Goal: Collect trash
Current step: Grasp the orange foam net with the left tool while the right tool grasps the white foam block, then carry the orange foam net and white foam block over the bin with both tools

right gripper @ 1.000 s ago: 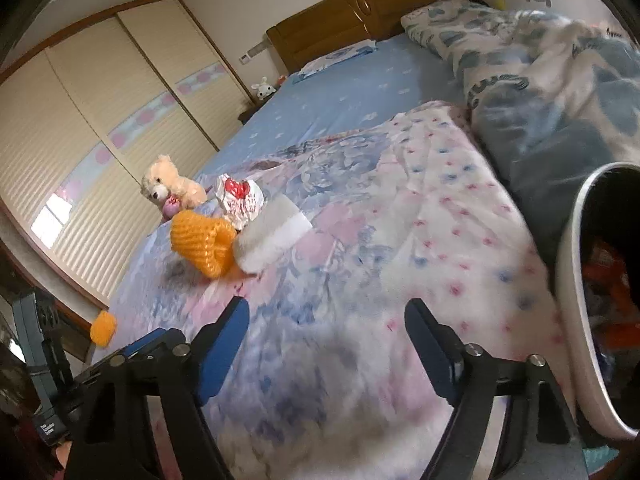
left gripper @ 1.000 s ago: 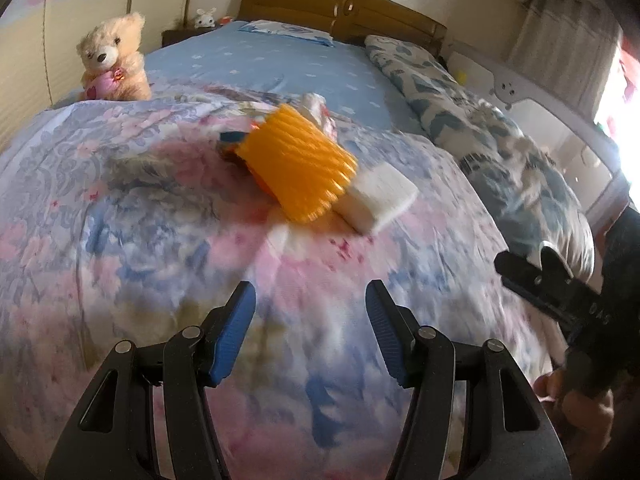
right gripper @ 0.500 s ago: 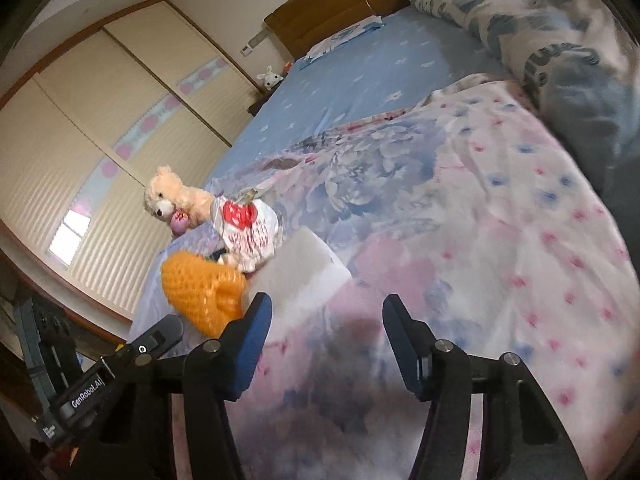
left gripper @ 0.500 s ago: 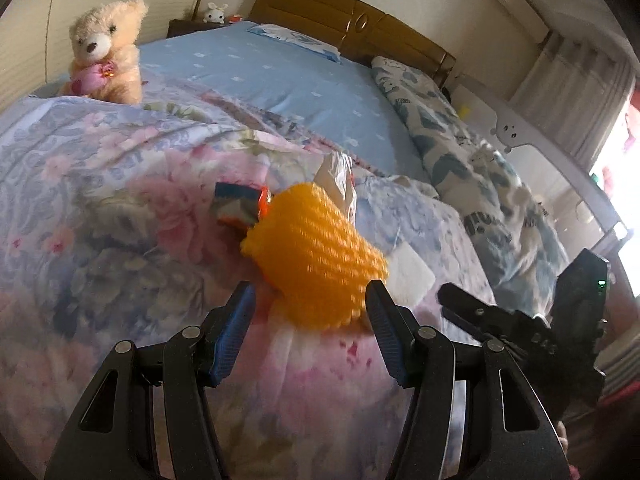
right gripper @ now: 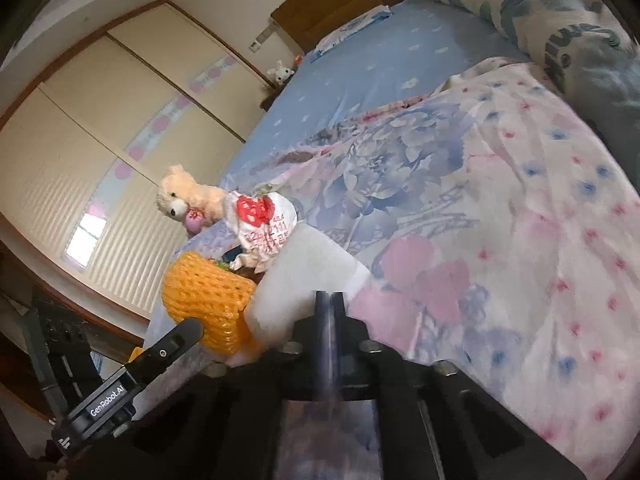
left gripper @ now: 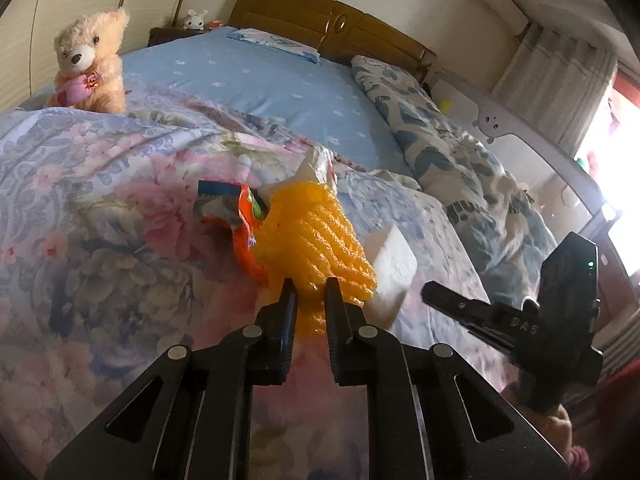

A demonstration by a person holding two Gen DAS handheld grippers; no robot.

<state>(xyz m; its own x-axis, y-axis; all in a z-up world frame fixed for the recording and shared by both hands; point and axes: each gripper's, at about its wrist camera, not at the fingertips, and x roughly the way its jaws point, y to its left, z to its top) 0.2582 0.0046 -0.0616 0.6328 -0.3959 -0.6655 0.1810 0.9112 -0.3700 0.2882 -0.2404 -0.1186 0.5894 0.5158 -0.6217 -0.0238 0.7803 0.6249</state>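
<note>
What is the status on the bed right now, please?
Left hand-held gripper clamped on orange foam net. Right hand-held gripper shut at white foam block; grip unclear. Wrapper and plastic bag remain.

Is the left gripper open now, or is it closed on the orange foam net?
Closed on it. The left gripper pinches the near end of the orange foam net between its fingers, having just been closing.

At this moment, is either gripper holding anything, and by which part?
The left gripper, jaws just closed, pinches the orange foam net sleeve at its near end. The right gripper, jaws just closed, looks shut at the white foam block's near edge; grip uncertain.
</note>
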